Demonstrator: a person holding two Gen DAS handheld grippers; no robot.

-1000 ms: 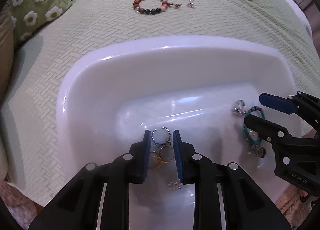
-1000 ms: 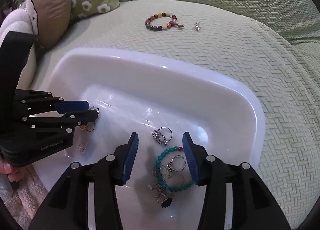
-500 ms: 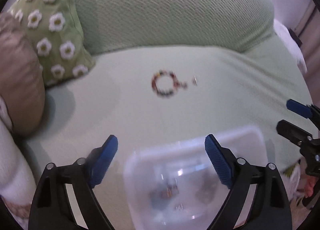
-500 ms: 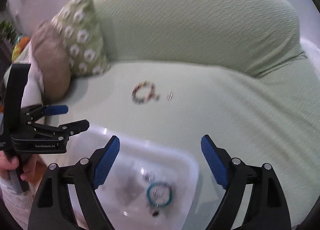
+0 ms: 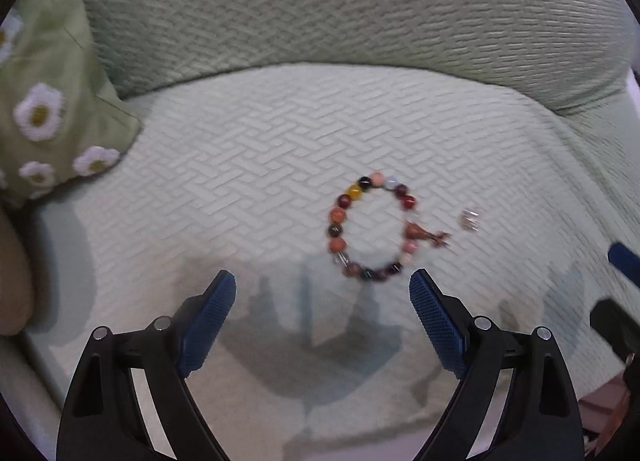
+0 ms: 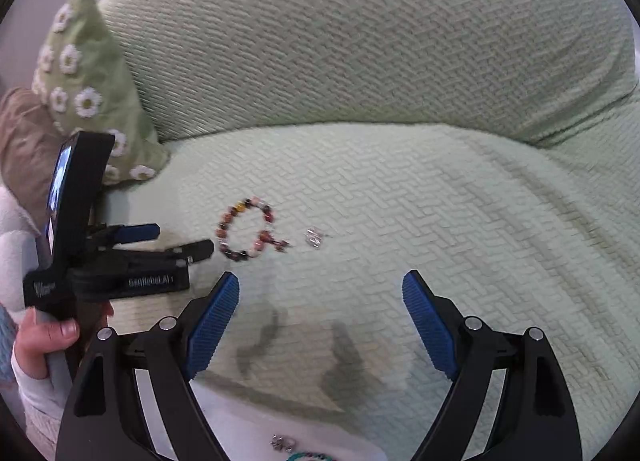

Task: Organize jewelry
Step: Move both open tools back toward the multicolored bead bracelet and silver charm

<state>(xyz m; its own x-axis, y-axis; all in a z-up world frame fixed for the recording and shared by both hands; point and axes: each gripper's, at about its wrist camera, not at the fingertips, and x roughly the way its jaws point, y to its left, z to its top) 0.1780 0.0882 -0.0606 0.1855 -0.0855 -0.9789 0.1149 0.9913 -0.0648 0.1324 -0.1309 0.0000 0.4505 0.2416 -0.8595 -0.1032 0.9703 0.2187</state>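
bead bracelet (image 5: 372, 229) flat on the sofa seat (image 5: 240, 165), small earring (image 5: 470, 219) just right of it. left gripper (image 5: 322, 301) is nearer, spread wide, empty, bracelet just ahead, slightly right. right gripper (image 6: 320, 297) also spread, empty, further back.

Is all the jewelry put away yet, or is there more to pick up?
Not yet. Some pieces, like the turquoise bracelet, already lie in the white tray. Both the left gripper and right gripper are open and hold nothing. The beaded bracelet and a small silver piece still lie on the sofa.
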